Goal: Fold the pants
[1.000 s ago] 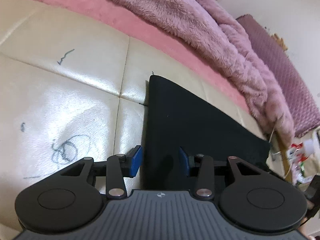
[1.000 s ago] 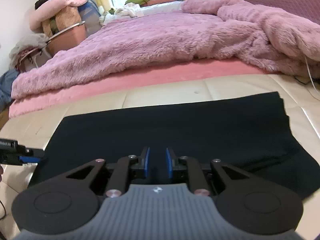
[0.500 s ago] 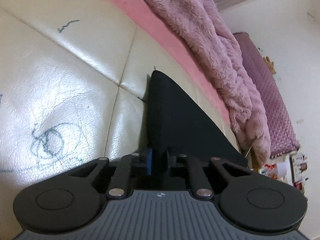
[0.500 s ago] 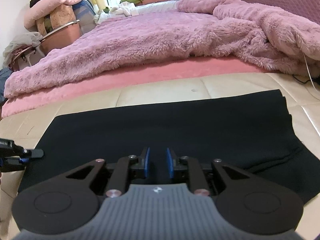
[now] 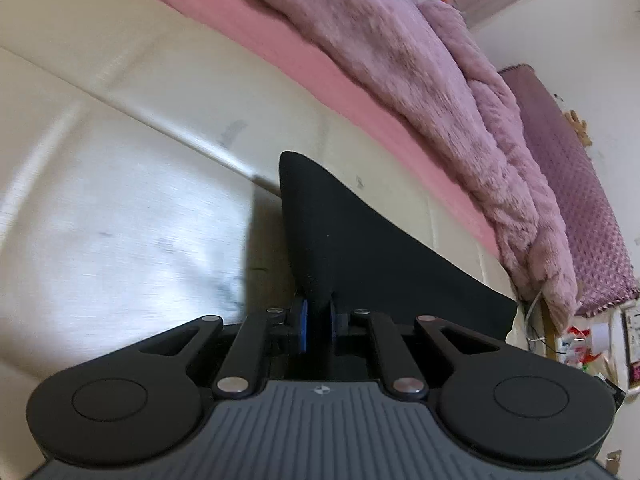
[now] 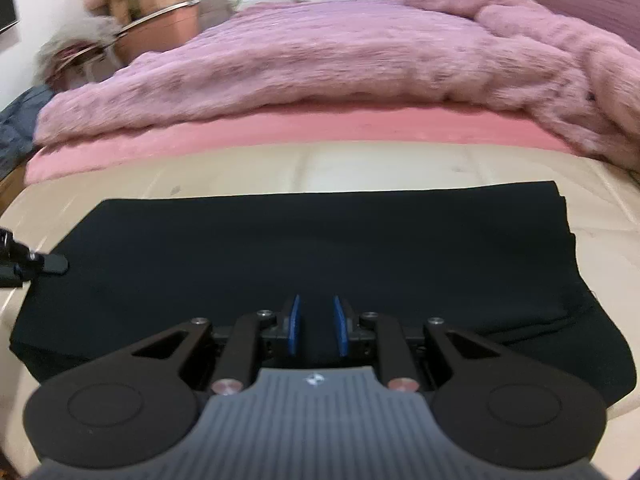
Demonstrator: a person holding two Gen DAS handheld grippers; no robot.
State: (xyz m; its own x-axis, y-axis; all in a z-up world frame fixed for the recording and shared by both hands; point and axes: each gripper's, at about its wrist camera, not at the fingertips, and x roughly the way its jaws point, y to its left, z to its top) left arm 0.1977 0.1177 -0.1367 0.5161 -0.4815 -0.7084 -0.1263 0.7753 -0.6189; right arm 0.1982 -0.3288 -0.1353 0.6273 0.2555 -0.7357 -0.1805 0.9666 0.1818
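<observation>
Black pants point(image 6: 320, 248) lie flat as a wide band across a cream leather surface point(image 5: 120, 200). My left gripper point(image 5: 318, 320) is shut on their left end, and that corner of the pants point(image 5: 360, 248) rises off the surface in a peak. In the right wrist view the left gripper point(image 6: 52, 264) shows at the pants' left edge. My right gripper point(image 6: 317, 328) sits at the near edge of the pants, its blue pads close together with black fabric between them.
A fluffy purple blanket point(image 6: 320, 60) and a pink sheet point(image 6: 280, 128) lie just beyond the pants. A purple headboard point(image 5: 580, 200) stands at the right wall. Piled bedding and a tub point(image 6: 152, 20) sit at the far left, and small clutter point(image 5: 580, 344) lies past the right end.
The left gripper's jaws closed on the pants' left end and lifted that corner off the surface. The right gripper shifted a little, its pads staying on the fabric.
</observation>
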